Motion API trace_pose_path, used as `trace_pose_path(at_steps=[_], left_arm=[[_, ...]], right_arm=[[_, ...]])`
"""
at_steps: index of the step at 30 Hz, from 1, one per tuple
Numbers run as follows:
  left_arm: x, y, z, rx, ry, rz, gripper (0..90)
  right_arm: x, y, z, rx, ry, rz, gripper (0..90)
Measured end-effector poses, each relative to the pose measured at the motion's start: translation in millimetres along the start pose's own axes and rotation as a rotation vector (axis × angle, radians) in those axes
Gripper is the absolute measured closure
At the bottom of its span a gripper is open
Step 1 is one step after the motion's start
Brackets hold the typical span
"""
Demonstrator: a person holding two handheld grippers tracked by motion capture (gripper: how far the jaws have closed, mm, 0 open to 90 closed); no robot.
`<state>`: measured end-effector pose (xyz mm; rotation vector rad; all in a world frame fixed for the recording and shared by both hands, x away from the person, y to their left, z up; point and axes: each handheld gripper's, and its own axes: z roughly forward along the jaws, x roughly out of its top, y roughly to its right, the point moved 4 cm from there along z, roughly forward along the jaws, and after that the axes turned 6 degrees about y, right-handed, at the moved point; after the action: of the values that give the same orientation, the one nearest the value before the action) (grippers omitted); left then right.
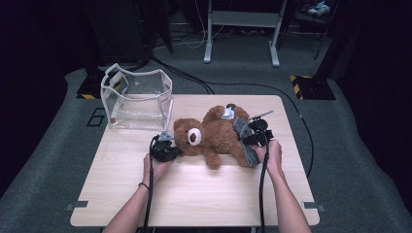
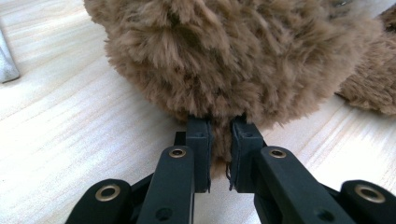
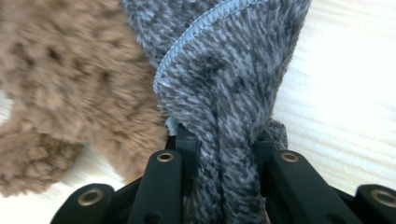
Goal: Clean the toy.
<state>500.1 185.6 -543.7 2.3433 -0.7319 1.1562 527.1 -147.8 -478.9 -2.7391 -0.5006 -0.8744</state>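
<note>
Our left claw (image 2: 219,140) pinches the bear's (image 1: 214,133) fur; our right claw (image 3: 224,144) pinches the grey cloth (image 3: 224,84). Behind them on the table (image 1: 194,194) stands a clear bag (image 1: 136,99).

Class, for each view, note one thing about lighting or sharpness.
High view: lit wooden table, dark surroundings. Left gripper view: brown plush teddy bear fur sharp, soft shadow beneath. Right gripper view: grey knitted cloth crisp, bear blurred at left.
</note>
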Motion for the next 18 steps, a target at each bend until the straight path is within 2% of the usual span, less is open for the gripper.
trace_pose_path(at_steps=[8,11,13,14,18], left_arm=[[-0.2,0.1,-0.2,0.002,0.001,-0.002,80.8],[0.0,0.2,-0.1,0.002,0.001,-0.001,80.8],[0.2,0.2,-0.2,0.004,0.001,0.0,80.8],[0.3,0.0,-0.1,0.005,0.002,0.001,80.8],[0.7,0.9,0.2,0.004,0.003,-0.009,80.8]], right_arm=[[-27.3,29.8,6.3,-0.087,-0.09,0.011,73.6],[-32.5,36.0,-7.6,-0.081,-0.043,0.05,73.5],[-29.9,31.6,-20.5,-0.065,0.003,0.035,73.4],[-27.5,25.3,-26.8,-0.051,0.019,0.03,73.3],[-14.6,-7.4,-44.0,-0.012,0.097,-0.042,73.1]])
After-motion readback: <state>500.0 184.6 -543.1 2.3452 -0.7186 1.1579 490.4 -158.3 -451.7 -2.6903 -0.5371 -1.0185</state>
